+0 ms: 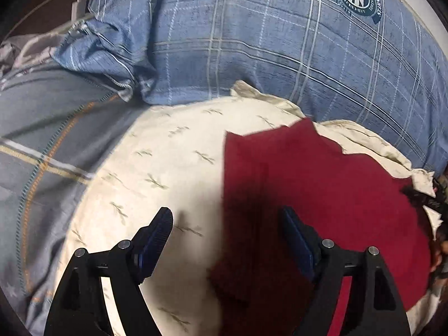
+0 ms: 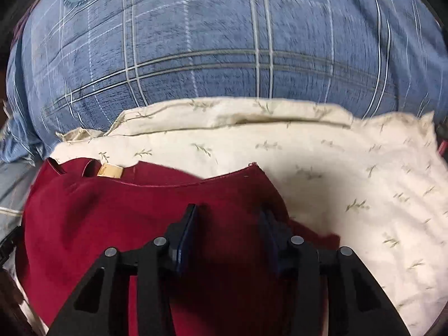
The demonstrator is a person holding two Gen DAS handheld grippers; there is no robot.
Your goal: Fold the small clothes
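A dark red garment (image 1: 322,184) lies flat on a cream pillow (image 1: 156,168) with a leaf print. My left gripper (image 1: 226,218) is open above the garment's left edge, its right finger over the red cloth and its left finger over the pillow, holding nothing. In the right wrist view the same red garment (image 2: 112,212) shows its neckline and a tan label (image 2: 110,171). My right gripper (image 2: 228,215) is open just above the garment's right part, with nothing seen between the fingers.
A large blue plaid pillow (image 1: 280,42) with a round crest lies behind the cream pillow, also in the right wrist view (image 2: 210,42). A grey striped quilt (image 1: 50,145) is on the left. A white charger and cable (image 1: 77,4) lie at far left.
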